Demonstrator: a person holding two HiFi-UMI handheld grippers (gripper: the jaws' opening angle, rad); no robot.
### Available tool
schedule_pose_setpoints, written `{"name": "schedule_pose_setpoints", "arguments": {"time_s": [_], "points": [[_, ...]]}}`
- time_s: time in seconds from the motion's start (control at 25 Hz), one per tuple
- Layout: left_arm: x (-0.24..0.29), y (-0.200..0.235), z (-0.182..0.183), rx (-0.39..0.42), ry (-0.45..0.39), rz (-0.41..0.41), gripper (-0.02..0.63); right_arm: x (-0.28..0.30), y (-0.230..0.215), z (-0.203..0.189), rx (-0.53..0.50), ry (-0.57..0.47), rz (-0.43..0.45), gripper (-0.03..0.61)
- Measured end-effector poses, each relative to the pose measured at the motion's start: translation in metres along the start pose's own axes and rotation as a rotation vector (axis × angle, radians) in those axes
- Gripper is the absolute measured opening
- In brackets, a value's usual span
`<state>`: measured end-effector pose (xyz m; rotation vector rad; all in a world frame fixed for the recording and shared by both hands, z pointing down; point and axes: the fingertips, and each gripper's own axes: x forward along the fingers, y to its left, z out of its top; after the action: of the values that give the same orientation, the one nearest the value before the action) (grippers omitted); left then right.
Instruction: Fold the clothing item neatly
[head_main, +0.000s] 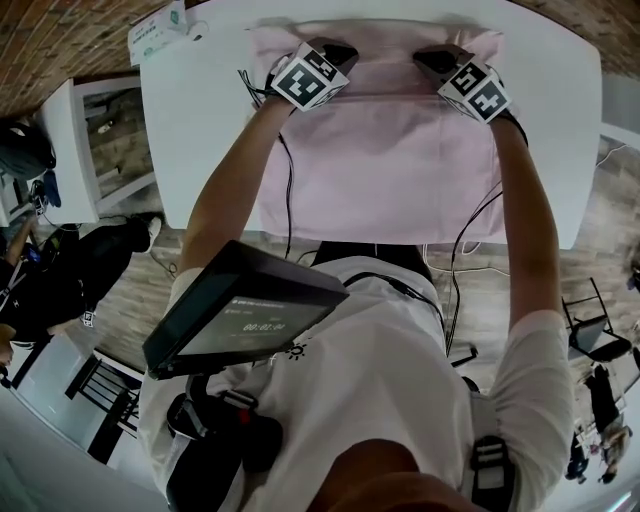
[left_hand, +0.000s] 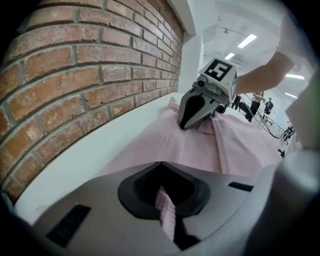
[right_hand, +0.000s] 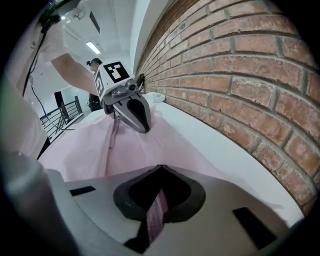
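So the pale pink fabric garment (head_main: 380, 170) is lying spread out flat on the white table (head_main: 200, 150), pretty much dead centre and straight out at 12 o'clock from the person. The left tongs (left_hand: 166, 212) are clamped tight on a pinch of the pink cloth near the garment's far edge, around 11 o'clock. The right tongs (right_hand: 156, 210) have the same kind of pinch at about 1 o'clock, both close to the red brick wall (left_hand: 75, 75).
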<state>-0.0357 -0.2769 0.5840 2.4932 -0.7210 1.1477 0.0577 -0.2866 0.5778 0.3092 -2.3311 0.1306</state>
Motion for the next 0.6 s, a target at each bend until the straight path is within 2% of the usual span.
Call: {"name": "schedule_pose_setpoints", "arguments": {"time_s": [0.12,0.24,0.36,0.44,0.6], "points": [[0.001,0.004,0.001,-0.03,0.0,0.017,0.002,0.001,-0.002,0.004,0.011,0.0,-0.012,0.005],[0.001,0.003,0.002,-0.027,0.017,0.07,0.002,-0.005,-0.003,0.008,0.007,-0.001,-0.067,0.005],[-0.006,-0.005,0.006,0.015,0.038,0.139,0.002,-0.019,0.01,0.021,-0.002,-0.037,-0.099,0.005],[-0.015,-0.021,0.016,0.049,0.025,0.177,0.002,-0.033,0.027,0.03,-0.045,-0.046,-0.107,0.005],[-0.039,-0.078,0.033,0.209,0.028,0.249,0.002,-0.072,0.077,0.038,-0.134,-0.076,-0.109,0.005]]}}
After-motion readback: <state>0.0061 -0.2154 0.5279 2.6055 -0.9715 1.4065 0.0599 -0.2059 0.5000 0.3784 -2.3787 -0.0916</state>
